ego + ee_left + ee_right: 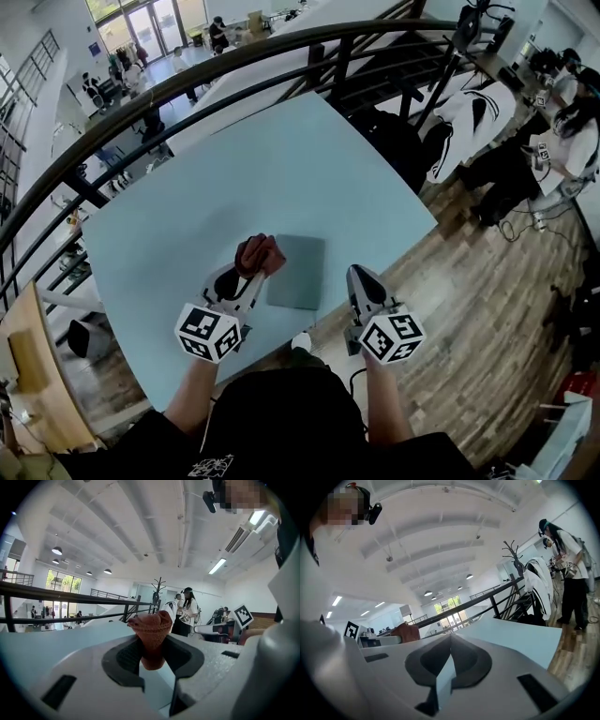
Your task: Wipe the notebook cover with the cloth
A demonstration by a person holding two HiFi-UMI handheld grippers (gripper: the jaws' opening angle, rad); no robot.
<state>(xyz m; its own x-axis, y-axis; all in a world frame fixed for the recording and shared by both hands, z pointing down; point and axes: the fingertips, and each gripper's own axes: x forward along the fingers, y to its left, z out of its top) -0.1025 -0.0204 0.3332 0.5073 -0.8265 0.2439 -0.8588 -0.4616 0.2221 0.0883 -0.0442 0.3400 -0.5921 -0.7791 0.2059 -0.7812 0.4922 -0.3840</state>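
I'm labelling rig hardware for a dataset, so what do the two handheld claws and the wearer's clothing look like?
Both the left claw and right claw have light grey, tapering bodies with dark textured pads inside. Each carries a white cube printed with black square markers at its rear. The person wears a black short-sleeved top.

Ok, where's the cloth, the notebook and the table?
Crumpled reddish-brown cloth (259,253): head view, its bunched top.
Flat grey rectangular notebook (300,274): head view, middle of its cover.
Pale blue square table (281,159): head view, bare top.
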